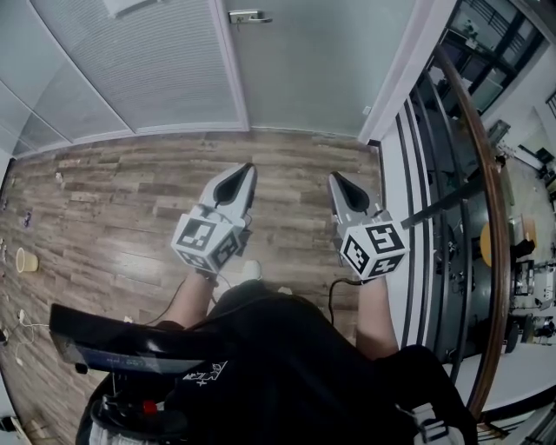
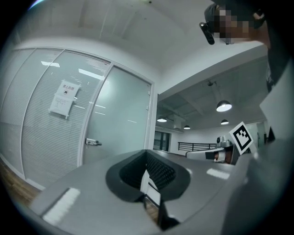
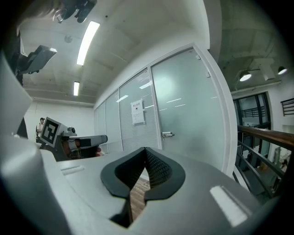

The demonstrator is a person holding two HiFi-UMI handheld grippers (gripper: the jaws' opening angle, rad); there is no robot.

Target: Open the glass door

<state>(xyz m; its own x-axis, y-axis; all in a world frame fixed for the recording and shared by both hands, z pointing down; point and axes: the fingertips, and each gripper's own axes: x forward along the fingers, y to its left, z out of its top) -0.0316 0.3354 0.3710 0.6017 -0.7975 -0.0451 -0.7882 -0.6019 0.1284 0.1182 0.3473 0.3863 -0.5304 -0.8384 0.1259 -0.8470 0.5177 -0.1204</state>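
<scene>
**Facing the glass door, both tongs closed**

We hold the left gripper [image 1: 248, 169] and the right gripper [image 1: 334, 177] side by side, a little apart, above the wooden floor [image 1: 122, 191], both pointing at the far wall. Each pair of jaws is pressed together at the tips with nothing between them. The frosted glass door [image 1: 313, 69] stands shut at the far side, well apart from both tongs, its metal handle [image 1: 249, 16] near its left edge. Left of the door runs a glass partition with blinds [image 1: 148, 69]. On our right is a railing [image 1: 493, 191]; a paper cup [image 1: 27, 260] sits on the floor far to the left.
</scene>
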